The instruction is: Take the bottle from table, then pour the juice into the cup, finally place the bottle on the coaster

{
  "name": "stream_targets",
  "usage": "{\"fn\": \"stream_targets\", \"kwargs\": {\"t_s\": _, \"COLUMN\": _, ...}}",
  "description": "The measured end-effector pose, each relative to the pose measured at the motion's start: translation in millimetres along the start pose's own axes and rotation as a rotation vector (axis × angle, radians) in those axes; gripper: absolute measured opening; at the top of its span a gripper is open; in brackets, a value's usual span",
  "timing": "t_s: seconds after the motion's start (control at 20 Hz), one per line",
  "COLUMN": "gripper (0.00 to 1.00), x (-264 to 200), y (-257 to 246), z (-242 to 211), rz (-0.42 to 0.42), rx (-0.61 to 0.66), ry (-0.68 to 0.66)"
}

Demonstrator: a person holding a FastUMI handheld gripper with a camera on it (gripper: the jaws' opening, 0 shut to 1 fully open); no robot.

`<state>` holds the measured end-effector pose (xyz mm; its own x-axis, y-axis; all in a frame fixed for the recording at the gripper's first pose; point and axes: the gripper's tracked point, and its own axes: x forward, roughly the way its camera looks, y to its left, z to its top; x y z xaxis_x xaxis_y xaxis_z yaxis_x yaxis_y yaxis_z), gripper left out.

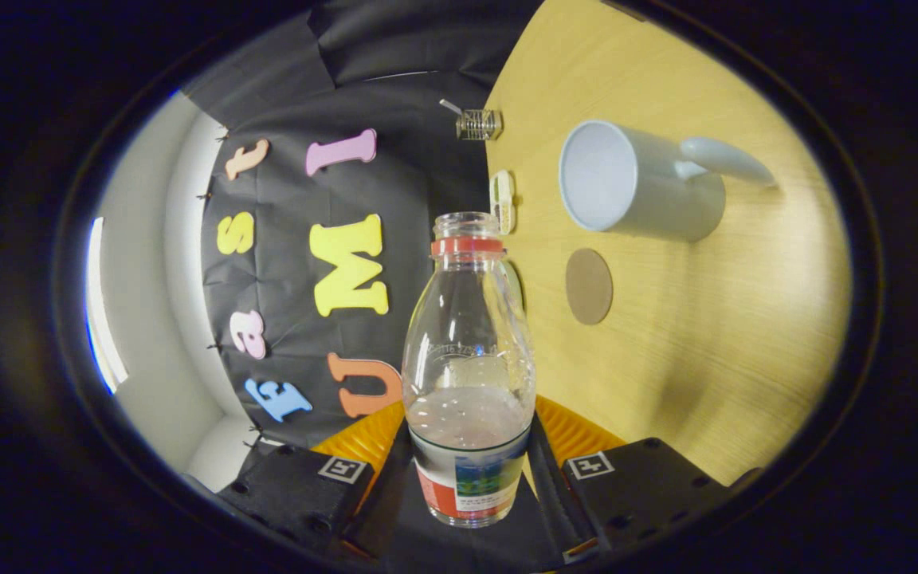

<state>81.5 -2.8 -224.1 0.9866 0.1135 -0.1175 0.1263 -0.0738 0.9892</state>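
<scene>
Pinching the open bottle [468, 359] at its labelled base, the fingers [471, 470] hide behind it, cup [638, 182] beyond.

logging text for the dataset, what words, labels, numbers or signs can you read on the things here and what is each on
Bottle held between the gripper fingers: printed label low on it, print too small to read.
Embossed lettering around the bottle's glass: too faint to read.
Square marker tags on the gripper: a pattern, no words.
Cup and coaster: no text.
</scene>
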Motion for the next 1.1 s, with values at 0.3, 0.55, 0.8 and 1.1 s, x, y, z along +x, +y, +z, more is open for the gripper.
{"fn": "stream_targets", "kwargs": {"t_s": 0.3, "gripper": 0.77, "x": 1.4, "y": 6.1, "z": 6.6, "rz": 0.007, "rx": 0.054, "ry": 0.009}}
{"fn": "stream_targets", "kwargs": {"t_s": 0.55, "gripper": 0.77, "x": 3.3, "y": 12.1, "z": 12.9, "rz": 0.013, "rx": 0.084, "ry": 0.01}}
{"fn": "stream_targets", "kwargs": {"t_s": 0.8, "gripper": 0.77, "x": 1.8, "y": 21.7, "z": 17.6, "rz": 0.025, "rx": 0.095, "ry": 0.0}}
{"fn": "stream_targets", "kwargs": {"t_s": 1.1, "gripper": 0.77, "x": 1.1, "y": 34.0, "z": 15.6, "rz": 0.047, "rx": 0.112, "ry": 0.007}}
